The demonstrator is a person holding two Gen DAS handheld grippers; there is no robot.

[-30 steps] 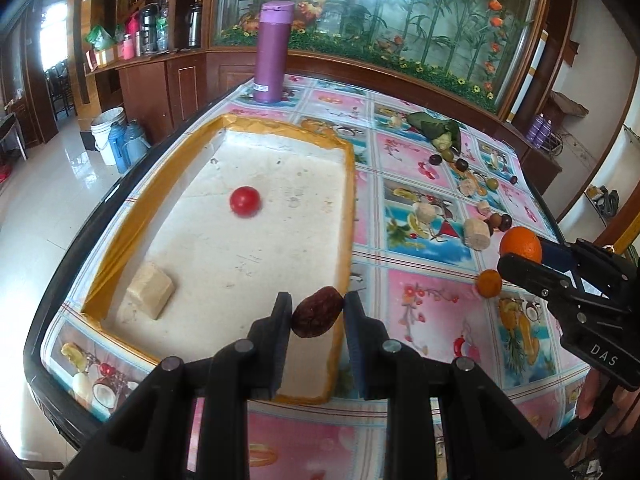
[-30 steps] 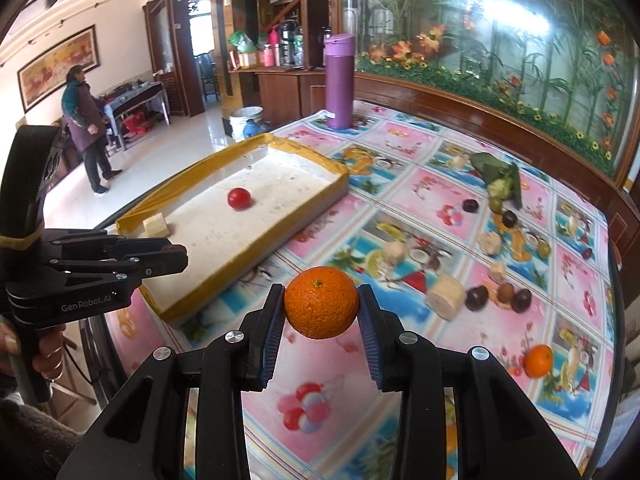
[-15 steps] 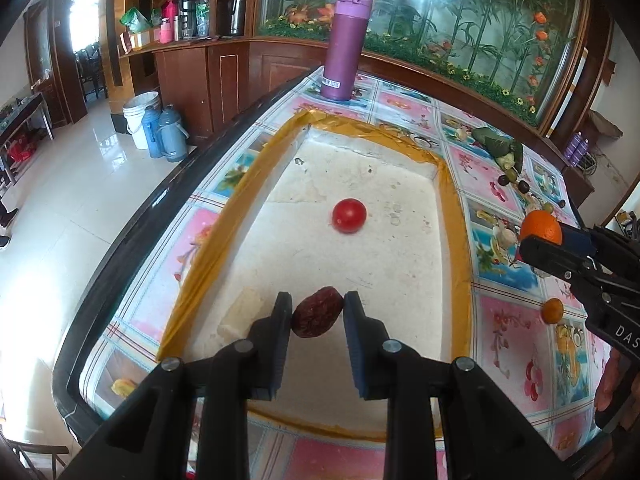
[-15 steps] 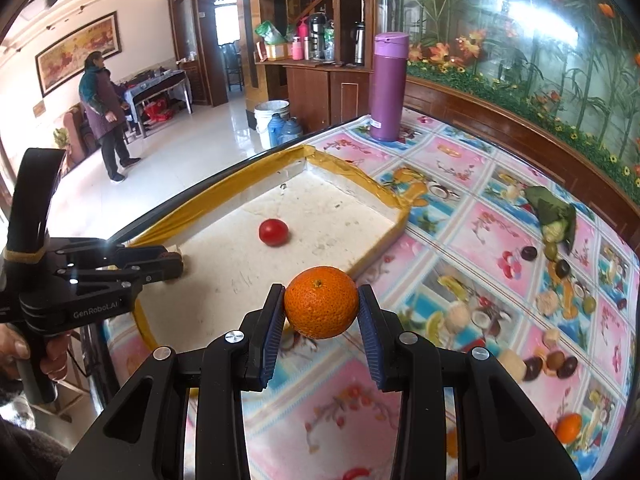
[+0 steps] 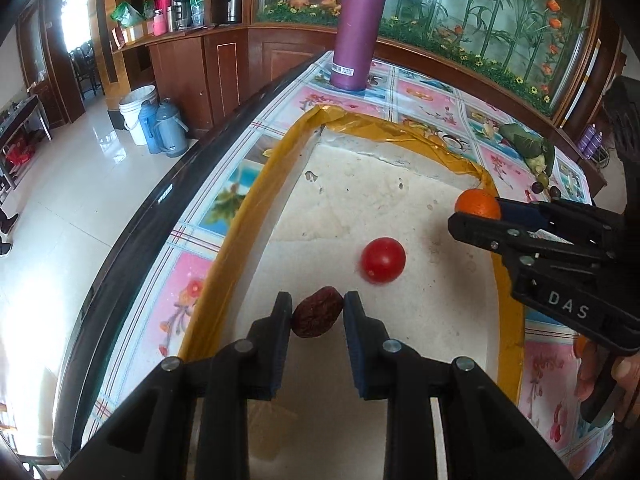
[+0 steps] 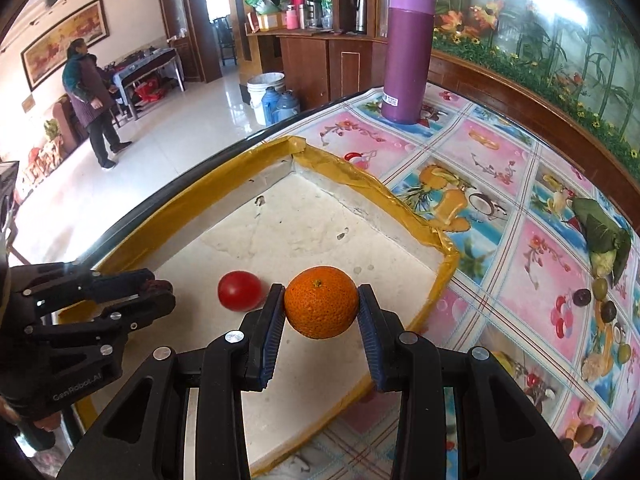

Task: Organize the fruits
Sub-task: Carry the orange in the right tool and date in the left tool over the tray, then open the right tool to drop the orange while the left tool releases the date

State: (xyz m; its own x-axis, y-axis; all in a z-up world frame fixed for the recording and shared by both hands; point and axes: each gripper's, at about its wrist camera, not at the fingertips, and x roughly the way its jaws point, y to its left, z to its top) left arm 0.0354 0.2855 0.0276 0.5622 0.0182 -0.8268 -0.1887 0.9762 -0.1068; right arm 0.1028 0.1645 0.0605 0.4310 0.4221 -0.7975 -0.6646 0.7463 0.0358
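My left gripper [image 5: 317,316] is shut on a dark red date [image 5: 316,317] and holds it over the white foam tray [image 5: 360,200] with yellow-taped rim, near its left wall. A red cherry tomato [image 5: 383,260] lies in the tray just ahead and to the right. My right gripper [image 6: 321,307] is shut on an orange tangerine [image 6: 321,307] above the tray's right half. In the left wrist view it shows at the right [image 5: 472,220] with the tangerine [image 5: 478,205]. In the right wrist view the tomato [image 6: 239,290] lies left of the tangerine and the left gripper [image 6: 160,292] is at far left.
A purple flask [image 5: 358,28] stands on the table beyond the tray. Loose fruits and a leaf-wrapped bundle [image 6: 604,236] lie on the patterned tablecloth [image 6: 520,200] to the right. The table's black edge [image 5: 132,232] runs along the left. A person [image 6: 90,100] stands far off.
Both grippers have moved forward and left over the tray with their fruits still held. The tomato now appears nearer. The foam block has passed out of view.
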